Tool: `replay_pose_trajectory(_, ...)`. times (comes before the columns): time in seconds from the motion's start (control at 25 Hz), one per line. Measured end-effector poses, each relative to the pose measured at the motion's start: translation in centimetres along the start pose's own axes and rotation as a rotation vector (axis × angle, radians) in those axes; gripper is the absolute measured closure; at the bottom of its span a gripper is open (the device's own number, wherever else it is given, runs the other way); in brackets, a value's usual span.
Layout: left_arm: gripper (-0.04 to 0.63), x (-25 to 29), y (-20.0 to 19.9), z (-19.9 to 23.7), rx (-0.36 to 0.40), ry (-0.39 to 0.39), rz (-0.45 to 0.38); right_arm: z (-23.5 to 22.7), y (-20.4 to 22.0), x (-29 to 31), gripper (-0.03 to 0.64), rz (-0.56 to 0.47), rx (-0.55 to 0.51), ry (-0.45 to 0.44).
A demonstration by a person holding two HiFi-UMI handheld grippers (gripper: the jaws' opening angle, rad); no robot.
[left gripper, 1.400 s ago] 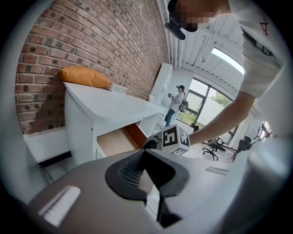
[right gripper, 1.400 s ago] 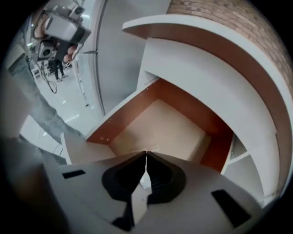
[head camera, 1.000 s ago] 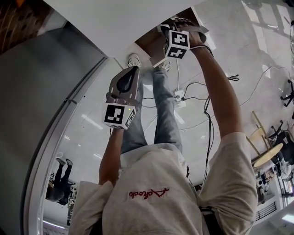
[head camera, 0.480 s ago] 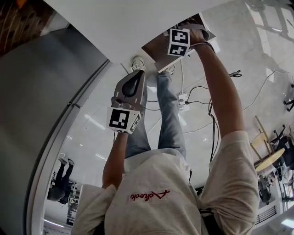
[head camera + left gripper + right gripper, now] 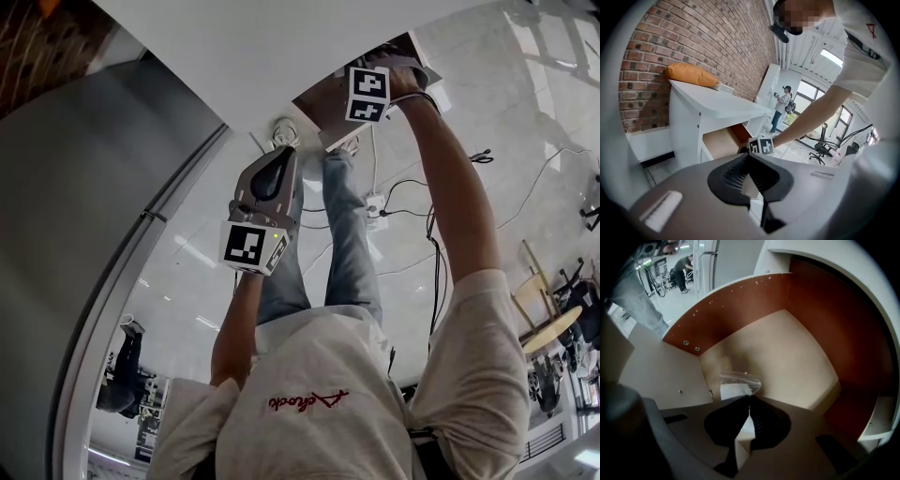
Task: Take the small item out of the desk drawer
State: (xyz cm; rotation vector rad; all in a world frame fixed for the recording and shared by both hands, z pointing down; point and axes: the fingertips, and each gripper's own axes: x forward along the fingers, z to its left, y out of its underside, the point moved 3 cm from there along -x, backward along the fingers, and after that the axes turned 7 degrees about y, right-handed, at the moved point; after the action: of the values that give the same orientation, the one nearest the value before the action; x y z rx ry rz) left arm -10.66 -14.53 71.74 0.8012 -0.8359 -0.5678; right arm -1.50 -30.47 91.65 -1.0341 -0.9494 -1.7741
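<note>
The white desk [image 5: 717,101] has its drawer [image 5: 723,140] pulled out, wood-coloured inside with red-brown walls [image 5: 740,301]. My right gripper [image 5: 750,398] reaches down into it, its jaws closed on the edge of a small clear plastic bag [image 5: 738,383] with a white item inside, just above the drawer floor [image 5: 787,352]. In the head view only its marker cube [image 5: 367,94] shows over the drawer [image 5: 323,94]. My left gripper [image 5: 279,157] hangs in the air before the desk, shut and holding nothing; its tips [image 5: 749,155] meet.
An orange cushion [image 5: 689,74] lies on the desk top by the brick wall. Cables and a power strip [image 5: 375,202] lie on the shiny floor under my legs. A chair [image 5: 544,309] stands at the right. Another person [image 5: 780,101] stands far off.
Both grippers have drifted slightly right in the head view. The right one stays inside the drawer, the left one stays in the air.
</note>
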Motion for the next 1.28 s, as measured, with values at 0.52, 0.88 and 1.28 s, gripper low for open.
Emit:
replay_pose_trajectory(0.52, 0.588, -0.5, -1.6, -1.8, 0.013, -0.002, -0.036, 0.6, -1.3, -7.6, 0.603, -0.075, -0.022, 0.118)
replay_pose_trajectory(0.88, 0.588, -0.4, -2.1, -2.7, 0.023, 0.0, -0.044, 2.5, -2.1, -15.8, 0.604, -0.169, -0.01, 0.227)
replay_pose_trajectory(1.28, 0.588, -0.6, -3.6, -3.2, 0.051, 0.01, -0.048, 3.3, -4.3, -22.7, 0.604, -0.243, 0.206, 0.354)
